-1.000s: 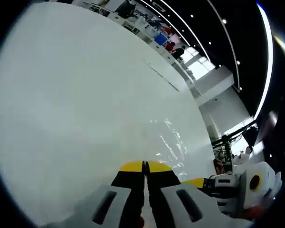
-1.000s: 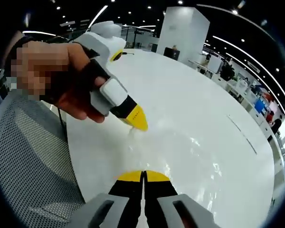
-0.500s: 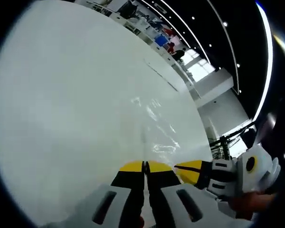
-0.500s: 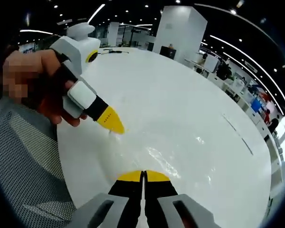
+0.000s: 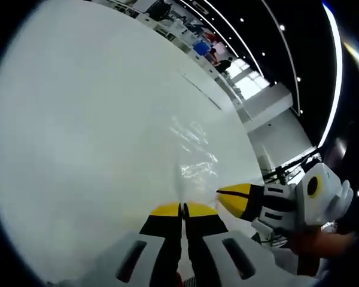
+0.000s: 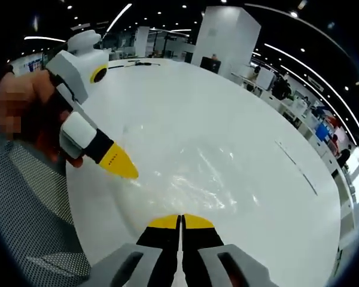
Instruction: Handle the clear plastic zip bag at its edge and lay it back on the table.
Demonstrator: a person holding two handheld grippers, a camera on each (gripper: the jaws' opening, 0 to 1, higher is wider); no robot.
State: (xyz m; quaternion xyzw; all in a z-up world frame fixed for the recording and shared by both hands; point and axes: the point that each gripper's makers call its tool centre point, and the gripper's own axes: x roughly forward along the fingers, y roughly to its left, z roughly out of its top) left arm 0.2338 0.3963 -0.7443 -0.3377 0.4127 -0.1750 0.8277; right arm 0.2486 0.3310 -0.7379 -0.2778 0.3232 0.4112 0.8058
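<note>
I have both grippers at the near edge of the broad white round table (image 6: 251,119), and the clear, crinkled plastic zip bag (image 6: 194,179) lies spread on the tabletop just ahead of them, its glints running away from me toward the table's middle. In the left gripper view the same bag (image 5: 191,152) stretches up and forward from my jaw tips, so I judge that its long axis runs roughly along the line both grippers point.

My left gripper (image 5: 181,210) has its yellow-tipped jaws pressed together with only a thin seam between them; the bag's near edge seems to start right at the tips, but the film is too clear for me to tell whether any of it is pinched. My right gripper (image 6: 180,222) is clenched the same way, sitting at the bag's near edge, and again I cannot tell if plastic is caught.

In the right gripper view the left gripper (image 6: 116,164) comes in from the left, held in a hand (image 6: 24,116), its tip at the bag's left near corner. Both grippers are about equally close to that near edge, so either could work it; the bag looks mostly flat on the table, so I judge that little is left to do.
</note>
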